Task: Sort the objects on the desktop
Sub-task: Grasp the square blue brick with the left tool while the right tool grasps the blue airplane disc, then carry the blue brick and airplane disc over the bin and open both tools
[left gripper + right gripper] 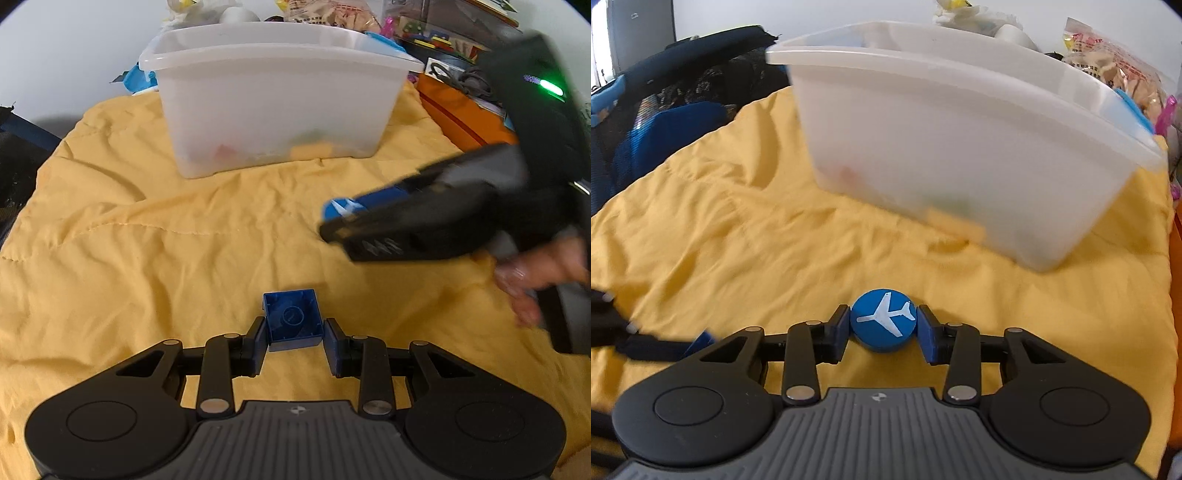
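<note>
A blue hollow block (293,321) lies open side up on the yellow cloth (184,240), and my left gripper (294,334) is shut on it, a pad against each side. A blue round disc (882,319) with a white aeroplane on top lies flat on the cloth. My right gripper (883,326) stands open around this disc, its pads close beside the rim. In the left wrist view the right gripper (332,225) reaches in from the right, blurred, with the disc (341,208) at its tip. The translucent white bin (273,99) stands behind and holds coloured pieces.
The bin (960,147) fills the back of the cloth. An orange box (461,114) and toy clutter sit at the back right. Dark blue fabric (665,140) lies beyond the cloth's left edge. A person's hand (535,280) holds the right gripper.
</note>
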The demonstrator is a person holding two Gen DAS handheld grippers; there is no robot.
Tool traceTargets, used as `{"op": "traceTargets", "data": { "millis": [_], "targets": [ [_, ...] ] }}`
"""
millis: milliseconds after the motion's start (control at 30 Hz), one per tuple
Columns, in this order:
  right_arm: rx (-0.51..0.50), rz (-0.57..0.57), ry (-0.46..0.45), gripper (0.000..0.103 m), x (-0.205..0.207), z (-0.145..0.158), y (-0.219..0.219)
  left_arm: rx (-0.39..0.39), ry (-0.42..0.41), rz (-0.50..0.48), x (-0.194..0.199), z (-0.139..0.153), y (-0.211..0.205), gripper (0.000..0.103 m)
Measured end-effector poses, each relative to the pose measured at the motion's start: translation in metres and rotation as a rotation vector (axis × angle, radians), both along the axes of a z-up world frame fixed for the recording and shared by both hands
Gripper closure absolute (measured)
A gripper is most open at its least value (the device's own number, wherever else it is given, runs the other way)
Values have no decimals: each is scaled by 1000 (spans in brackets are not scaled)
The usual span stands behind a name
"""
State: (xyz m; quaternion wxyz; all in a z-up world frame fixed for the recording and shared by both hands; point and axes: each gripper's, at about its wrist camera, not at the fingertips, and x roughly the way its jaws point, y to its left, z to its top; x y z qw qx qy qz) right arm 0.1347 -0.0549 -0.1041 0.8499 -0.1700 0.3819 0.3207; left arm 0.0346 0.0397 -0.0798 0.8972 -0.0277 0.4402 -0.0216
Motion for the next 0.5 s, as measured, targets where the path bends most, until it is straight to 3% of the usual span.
{"op": "traceTargets", "data": {
  "millis": [267, 500],
  "targets": [
    [-10, -28, 37, 61, -63, 4, -48, 10, -9, -46, -17, -4, -12, 67],
    [7, -66, 37, 58, -73, 4, -51, 35, -18, -48, -17, -9, -16, 66]
  ]
}}
